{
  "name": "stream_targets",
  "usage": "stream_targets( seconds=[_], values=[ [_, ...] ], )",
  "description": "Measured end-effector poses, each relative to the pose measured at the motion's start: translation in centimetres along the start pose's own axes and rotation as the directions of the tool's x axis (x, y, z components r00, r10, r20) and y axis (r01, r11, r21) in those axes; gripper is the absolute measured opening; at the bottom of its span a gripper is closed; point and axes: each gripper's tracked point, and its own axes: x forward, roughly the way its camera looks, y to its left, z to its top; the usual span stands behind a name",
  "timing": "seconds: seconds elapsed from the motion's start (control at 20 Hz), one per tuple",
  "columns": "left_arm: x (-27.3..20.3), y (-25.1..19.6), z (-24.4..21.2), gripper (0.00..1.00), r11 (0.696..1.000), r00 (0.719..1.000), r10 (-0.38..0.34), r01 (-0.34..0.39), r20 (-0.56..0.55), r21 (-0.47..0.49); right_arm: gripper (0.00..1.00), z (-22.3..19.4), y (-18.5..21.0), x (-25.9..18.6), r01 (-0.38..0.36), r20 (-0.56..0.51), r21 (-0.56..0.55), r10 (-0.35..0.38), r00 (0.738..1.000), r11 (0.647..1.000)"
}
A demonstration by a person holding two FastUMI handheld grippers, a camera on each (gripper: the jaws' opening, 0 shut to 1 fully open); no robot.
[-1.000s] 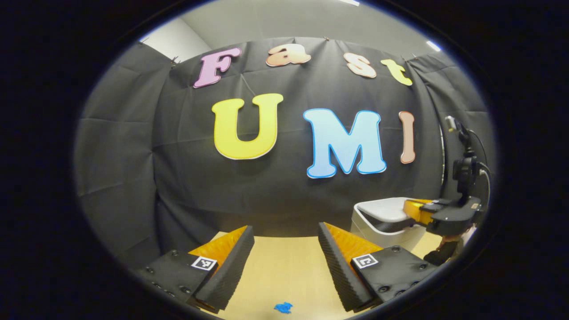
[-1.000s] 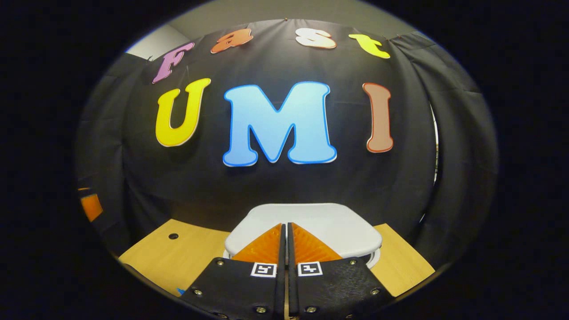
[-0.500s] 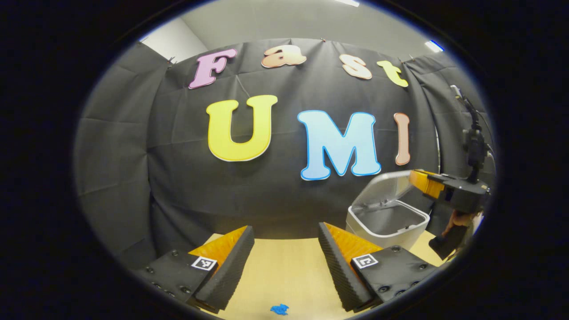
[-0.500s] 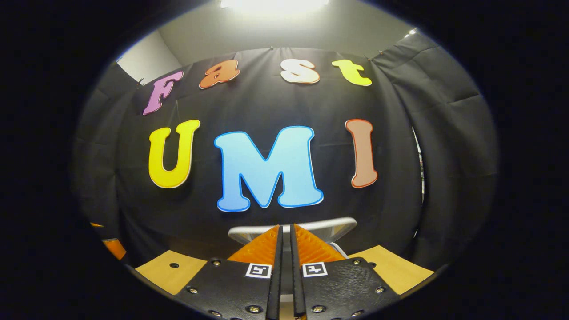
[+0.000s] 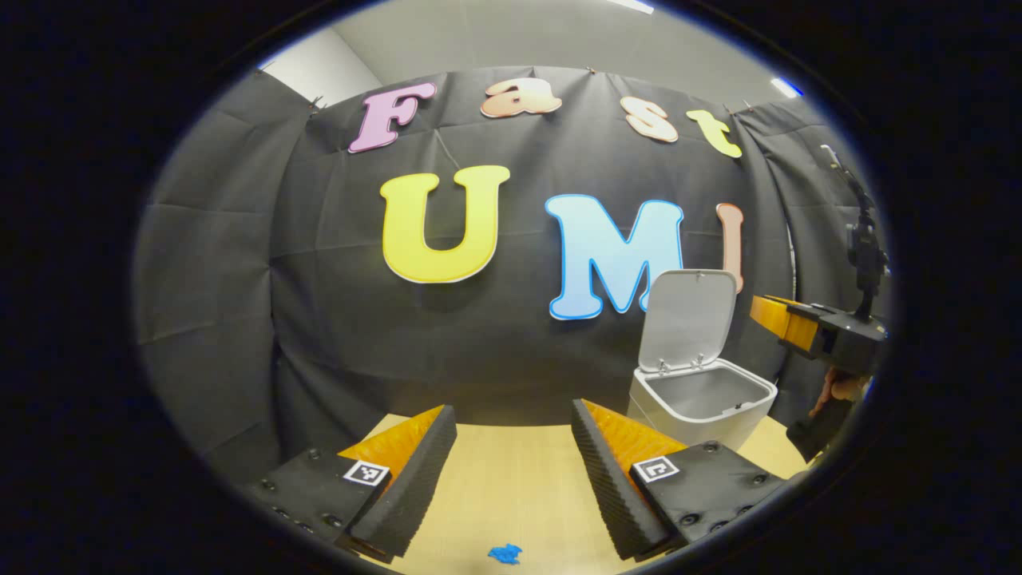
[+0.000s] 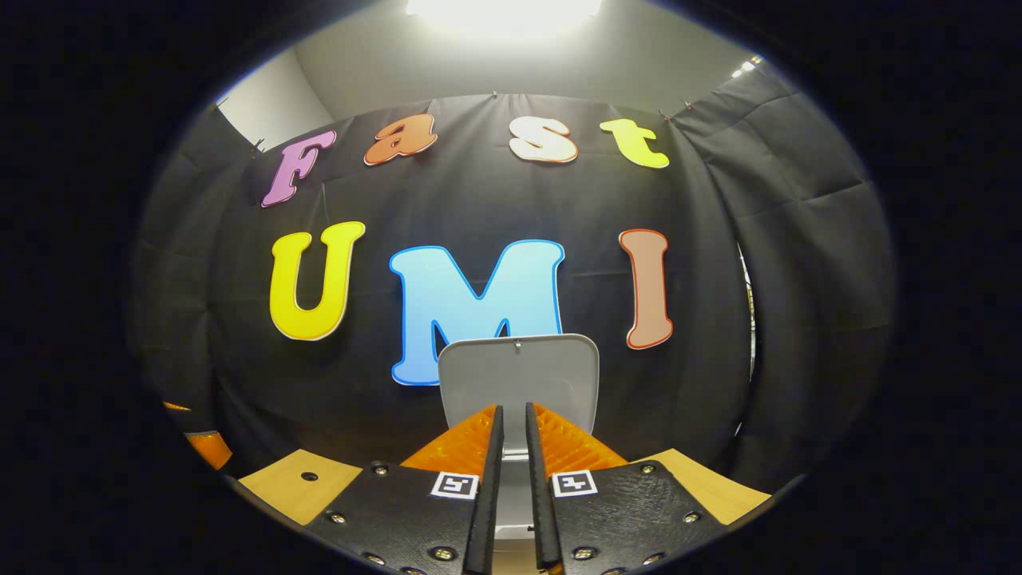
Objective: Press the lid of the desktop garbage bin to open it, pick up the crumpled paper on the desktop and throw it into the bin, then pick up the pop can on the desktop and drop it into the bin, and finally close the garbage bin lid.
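White plastic bin (image 5: pixel 695 399) lid (image 5: pixel 687 319) upright at 3 o'clock: opening done. Right gripper (image 6: pixel 511 415) nearly closed, empty; left gripper (image 5: pixel 511 447) wide, empty. Next: grasp paper.

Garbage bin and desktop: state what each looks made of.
Garbage bin: likely plastic, pale grey, smooth matte; the walls and the raised lid look thin and moulded, with small hinge clips. Desktop: light wood or wood-look laminate, with faint grain lines and a satin finish; I cannot tell which.
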Motion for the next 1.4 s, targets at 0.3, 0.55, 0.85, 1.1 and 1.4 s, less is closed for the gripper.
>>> stream_targets(
  seconds=[0.3, 0.55, 0.85, 1.1, 1.4],
  values=[
    [0.2, 0.6, -1.9, 0.95, 1.0, 0.999, -0.001, 0.002, -0.036, 0.013, 0.47, -0.5, 1.0, -0.8, -0.025, -0.032, -0.012, 0.024, 0.999, 1.0],
    [0.6, 0.7, -4.3, 0.95, 1.0, 0.996, -0.015, 0.016, -0.084, 0.013, 0.73, -0.4, 1.7, -1.6, -0.047, -0.037, -0.028, 0.046, 0.998, 0.998],
    [1.1, 0.7, -9.2, 0.96, 0.999, 0.983, -0.034, 0.034, -0.18, -0.002, 0.92, -0.8, 2.2, -2.1, -0.059, -0.063, -0.048, 0.055, 0.996, 0.997],
    [1.1, 1.6, -14.9, 0.96, 1.0, 0.96, -0.025, 0.024, -0.277, -0.006, 0.92, -1.6, 1.9, -2.6, -0.051, -0.103, -0.07, 0.044, 0.994, 0.996],
    [0.3, 2.4, -22.3, 0.96, 0.999, 0.92, -0.029, 0.02, -0.39, -0.028, 0.92, -2.4, 1.0, -2.8, -0.02, -0.144, -0.064, 0.011, 0.99, 0.998]
  ],
)
